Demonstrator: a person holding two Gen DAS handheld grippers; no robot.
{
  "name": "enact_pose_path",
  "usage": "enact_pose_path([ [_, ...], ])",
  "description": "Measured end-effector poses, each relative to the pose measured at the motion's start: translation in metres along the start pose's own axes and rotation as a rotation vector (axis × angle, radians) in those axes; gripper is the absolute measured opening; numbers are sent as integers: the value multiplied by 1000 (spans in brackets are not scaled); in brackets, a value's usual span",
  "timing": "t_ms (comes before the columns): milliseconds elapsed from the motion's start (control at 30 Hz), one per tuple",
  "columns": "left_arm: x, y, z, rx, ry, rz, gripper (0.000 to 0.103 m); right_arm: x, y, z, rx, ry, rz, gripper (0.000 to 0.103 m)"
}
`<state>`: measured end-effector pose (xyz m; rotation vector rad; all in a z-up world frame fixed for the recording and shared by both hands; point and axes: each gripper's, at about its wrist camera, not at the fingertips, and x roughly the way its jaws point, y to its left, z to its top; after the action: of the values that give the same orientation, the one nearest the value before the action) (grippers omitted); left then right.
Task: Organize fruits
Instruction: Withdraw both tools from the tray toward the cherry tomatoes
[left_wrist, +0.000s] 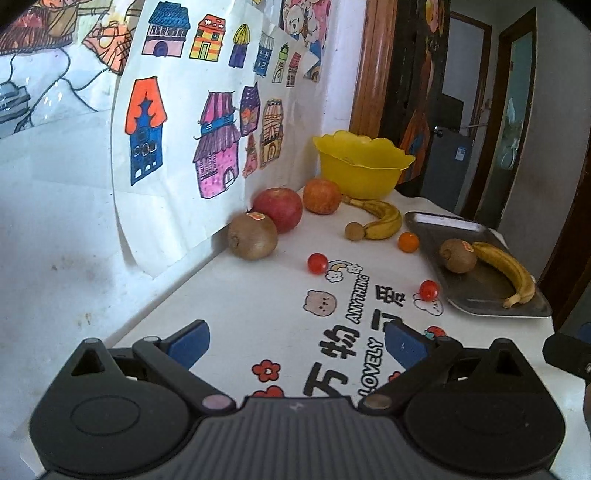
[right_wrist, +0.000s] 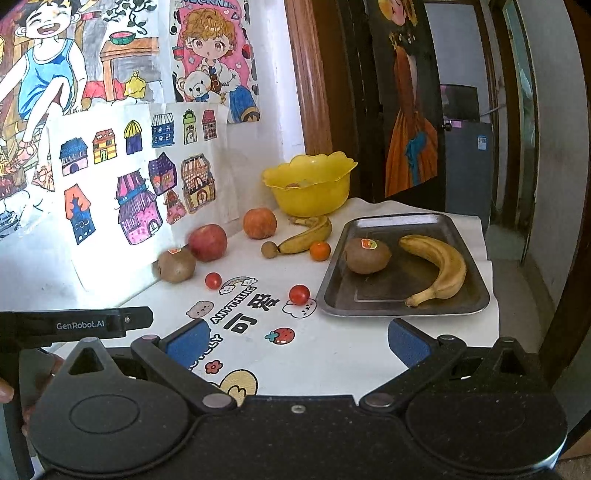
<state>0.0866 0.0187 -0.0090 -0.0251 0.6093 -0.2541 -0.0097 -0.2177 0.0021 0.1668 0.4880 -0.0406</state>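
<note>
A metal tray at the right holds a kiwi and a banana. On the white cloth lie another kiwi, a red apple, an orange-red apple, a second banana, a small brown fruit, a small orange and two cherry tomatoes. My left gripper and right gripper hover open and empty over the near cloth.
A yellow bowl stands at the back by the wall, with something inside it. Children's drawings lean against the wall on the left. The table edge drops off right of the tray, with a doorway beyond. The left gripper's body shows at left.
</note>
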Motion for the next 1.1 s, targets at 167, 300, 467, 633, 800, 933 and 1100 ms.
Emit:
enact_pose_path([
  [167,8,3,6,13,27,29,103,10,0,4,6,28,16,102],
  [300,15,6,12,29,42,53,103,19,2,9,-2,39,41,102],
  [467,22,6,21,40,46,81,103,29,4,21,-26,34,62,102],
  [633,31,1,32,48,54,115,103,41,-1,28,-50,29,83,102],
  [800,38,-3,43,53,43,125,103,53,-8,34,-92,26,105,102],
  [933,48,-7,50,71,40,128,103,58,-11,40,-121,-2,117,102],
  [1100,61,-11,56,95,34,126,103,74,-13,45,-154,-5,126,102],
])
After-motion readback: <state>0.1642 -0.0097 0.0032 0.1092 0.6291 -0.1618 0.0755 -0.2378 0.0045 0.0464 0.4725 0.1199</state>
